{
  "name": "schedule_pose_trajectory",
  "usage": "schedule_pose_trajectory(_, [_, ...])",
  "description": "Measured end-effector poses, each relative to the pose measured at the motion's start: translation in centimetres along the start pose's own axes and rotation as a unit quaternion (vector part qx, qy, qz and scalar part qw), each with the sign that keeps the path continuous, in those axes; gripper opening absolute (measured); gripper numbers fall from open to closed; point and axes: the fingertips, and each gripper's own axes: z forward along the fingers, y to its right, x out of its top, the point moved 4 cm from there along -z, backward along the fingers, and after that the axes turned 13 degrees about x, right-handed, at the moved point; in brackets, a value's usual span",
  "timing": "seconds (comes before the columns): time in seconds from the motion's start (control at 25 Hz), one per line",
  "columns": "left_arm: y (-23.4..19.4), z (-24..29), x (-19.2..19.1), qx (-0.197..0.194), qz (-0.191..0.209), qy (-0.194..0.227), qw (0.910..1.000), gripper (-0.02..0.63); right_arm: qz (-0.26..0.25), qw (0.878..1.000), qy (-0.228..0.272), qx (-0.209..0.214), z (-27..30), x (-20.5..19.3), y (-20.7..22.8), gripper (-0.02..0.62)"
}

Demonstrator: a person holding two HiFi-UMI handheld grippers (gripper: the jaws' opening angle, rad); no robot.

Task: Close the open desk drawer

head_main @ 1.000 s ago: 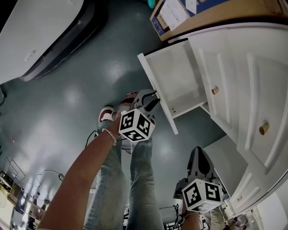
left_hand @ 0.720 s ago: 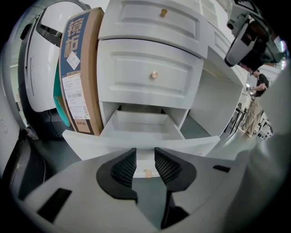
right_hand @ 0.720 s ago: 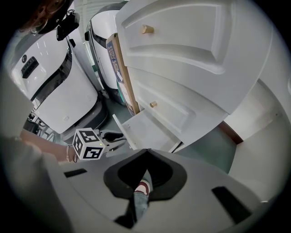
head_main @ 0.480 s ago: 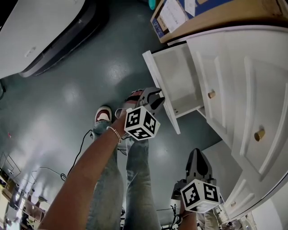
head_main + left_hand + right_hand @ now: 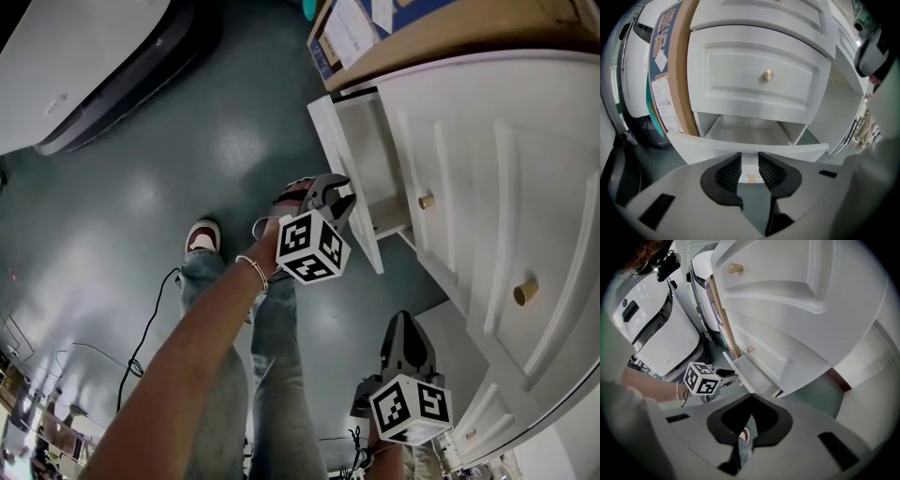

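Note:
The white desk (image 5: 487, 141) fills the right of the head view, with its top drawer (image 5: 366, 159) pulled partly out. My left gripper (image 5: 342, 195) is against the drawer's front panel (image 5: 717, 145). Its jaws stand open on either side of the small brass knob (image 5: 751, 178) and have just been closing a little; the pads do not press on it. From the right gripper view the drawer (image 5: 750, 371) shows the same gap. My right gripper (image 5: 406, 323) hangs low beside the desk, shut and empty, tips meeting (image 5: 750, 399).
A cardboard box (image 5: 375, 28) stands against the desk's far side. A large white machine (image 5: 84, 66) lies at the upper left. The person's jeans and a shoe (image 5: 202, 234) are below me on the dark green floor, with a cable (image 5: 150, 319). Other drawers carry brass knobs (image 5: 526, 292).
The drawer has slid further into the desk, its open gap much narrower. My left gripper moved with its front panel toward the desk. The right gripper stayed about where it was.

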Motion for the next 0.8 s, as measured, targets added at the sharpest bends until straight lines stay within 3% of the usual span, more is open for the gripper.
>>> schedule_pose_trajectory(0.16, [0.6, 1.3, 1.3, 0.004, -0.012, -0.006, 0.9999, 0.115, 0.002, 1.000, -0.002, 0.000, -0.3, 0.3, 0.8, 0.006])
schedule_pose_trajectory(0.44, [1.0, 3.1, 3.0, -0.002, 0.019, 0.002, 0.9998, 0.117, -0.001, 1.000, 0.004, 0.003, -0.5, 1.2, 1.8, 0.006])
schedule_pose_trajectory(0.8, [1.4, 4.6, 4.6, 0.006, 0.017, 0.016, 0.9997, 0.118, 0.001, 1.000, -0.004, 0.011, -0.5, 0.5, 3.0, 0.006])
